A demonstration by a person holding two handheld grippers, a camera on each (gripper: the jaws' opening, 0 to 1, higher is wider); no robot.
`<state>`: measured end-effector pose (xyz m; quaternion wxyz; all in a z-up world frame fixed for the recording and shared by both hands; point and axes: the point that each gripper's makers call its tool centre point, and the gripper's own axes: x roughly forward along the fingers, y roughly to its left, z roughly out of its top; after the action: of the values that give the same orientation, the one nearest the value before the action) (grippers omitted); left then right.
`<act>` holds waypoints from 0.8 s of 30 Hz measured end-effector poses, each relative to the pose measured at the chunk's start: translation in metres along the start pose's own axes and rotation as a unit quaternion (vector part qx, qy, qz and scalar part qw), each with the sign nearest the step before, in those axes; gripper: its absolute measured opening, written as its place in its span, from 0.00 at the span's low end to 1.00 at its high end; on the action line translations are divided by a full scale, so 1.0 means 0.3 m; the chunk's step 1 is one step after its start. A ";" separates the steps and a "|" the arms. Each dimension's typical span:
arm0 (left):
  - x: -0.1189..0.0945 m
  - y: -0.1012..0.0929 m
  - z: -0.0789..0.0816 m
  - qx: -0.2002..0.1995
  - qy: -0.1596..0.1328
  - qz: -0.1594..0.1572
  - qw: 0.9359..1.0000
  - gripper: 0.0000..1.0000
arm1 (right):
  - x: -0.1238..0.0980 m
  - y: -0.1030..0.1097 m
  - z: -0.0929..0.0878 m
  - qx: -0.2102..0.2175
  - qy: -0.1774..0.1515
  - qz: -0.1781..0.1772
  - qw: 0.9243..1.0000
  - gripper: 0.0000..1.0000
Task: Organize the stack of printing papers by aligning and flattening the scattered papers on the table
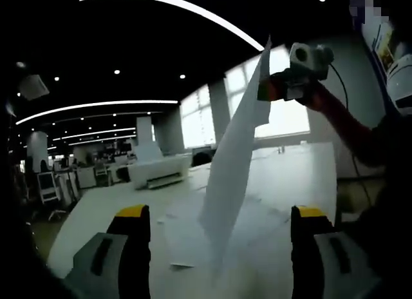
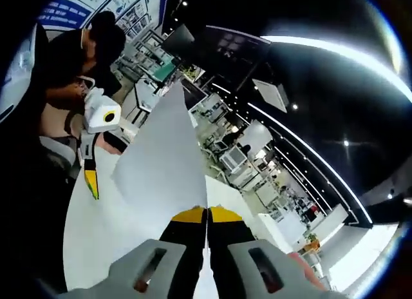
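A white sheet of paper (image 1: 235, 157) hangs upright over the table (image 1: 293, 176), its lower end reaching the loose papers (image 1: 187, 238) lying there. My right gripper (image 1: 273, 89), held by a red-sleeved arm, is shut on the sheet's top corner. In the right gripper view the yellow-tipped jaws (image 2: 207, 215) are closed together on the sheet's (image 2: 164, 160) edge. My left gripper (image 1: 220, 215) is open low over the table, with the hanging sheet between and beyond its jaws, apart from them. It shows as the left gripper (image 2: 91, 180) in the right gripper view, pointing down at the table (image 2: 96, 241).
A white printer (image 1: 159, 171) stands at the far left of the table. Beyond it are office desks and chairs (image 1: 58, 183) and bright windows (image 1: 196, 118). A person (image 2: 96, 41) stands close at the table's side.
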<state>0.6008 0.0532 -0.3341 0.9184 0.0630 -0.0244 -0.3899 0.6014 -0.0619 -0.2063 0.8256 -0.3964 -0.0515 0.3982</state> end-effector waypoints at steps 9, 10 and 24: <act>0.004 -0.007 -0.004 0.001 0.002 -0.002 1.000 0.92 | 0.019 0.047 0.035 -0.010 -0.007 0.016 1.000 0.00; 0.005 -0.008 -0.004 0.001 0.001 -0.001 1.000 0.92 | 0.021 0.053 0.040 -0.012 -0.008 0.018 1.000 0.00; 0.011 -0.028 -0.004 0.009 0.000 -0.012 1.000 0.86 | 0.031 0.112 0.086 -0.024 -0.019 0.037 0.999 0.00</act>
<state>0.5973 0.0451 -0.3363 0.9131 0.0719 -0.0272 -0.4003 0.5768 -0.0273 -0.2143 0.7994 -0.4101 -0.0618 0.4348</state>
